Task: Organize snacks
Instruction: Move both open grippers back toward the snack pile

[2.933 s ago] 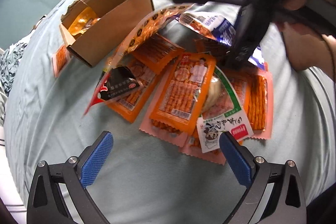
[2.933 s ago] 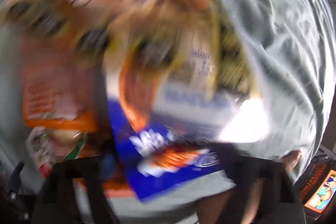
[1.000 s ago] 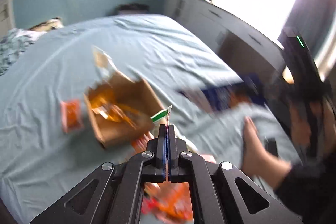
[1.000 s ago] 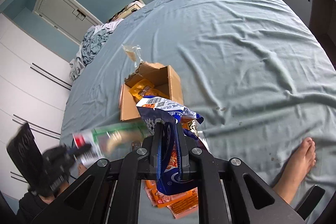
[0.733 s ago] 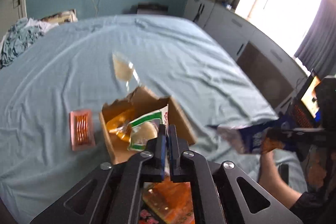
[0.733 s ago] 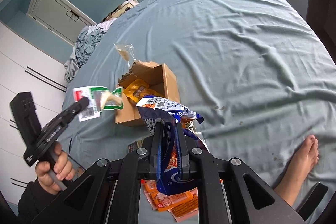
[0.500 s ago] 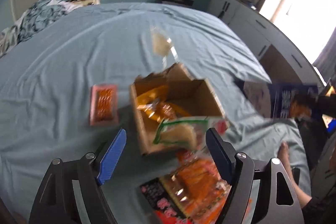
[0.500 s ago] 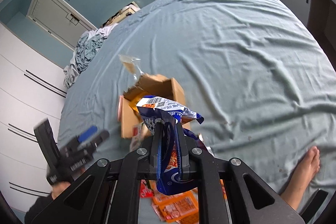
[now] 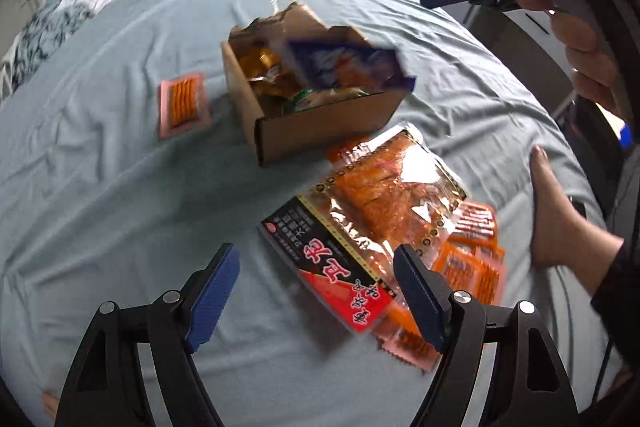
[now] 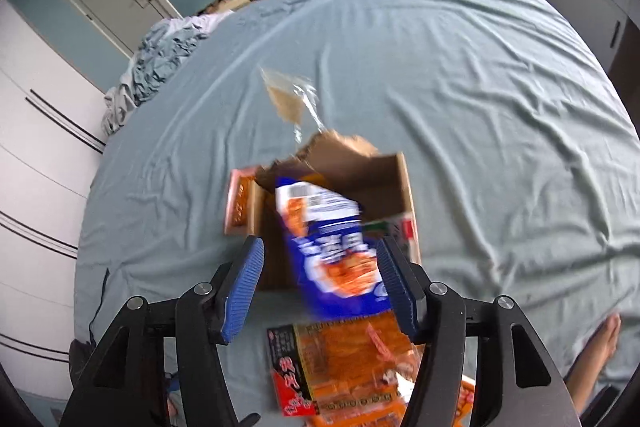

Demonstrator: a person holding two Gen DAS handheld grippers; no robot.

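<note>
Right tongs (image 10: pixel 320 283) opening; blue snack bag (image 10: pixel 332 247) (blurred, glossy) over cardboard box (image 10: pixel 396 187).

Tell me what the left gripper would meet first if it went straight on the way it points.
Probably the red-and-black snack packet lying on the bedsheet between the open left gripper's jaws; depth is uncertain.

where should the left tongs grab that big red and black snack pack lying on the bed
Probably the near red corner of the red and black snack pack, coming from above with the left tongs, whose pads already stand apart on either side of that end. It lies flat on the sheet, so only its thin edge gives a pinch.
</note>
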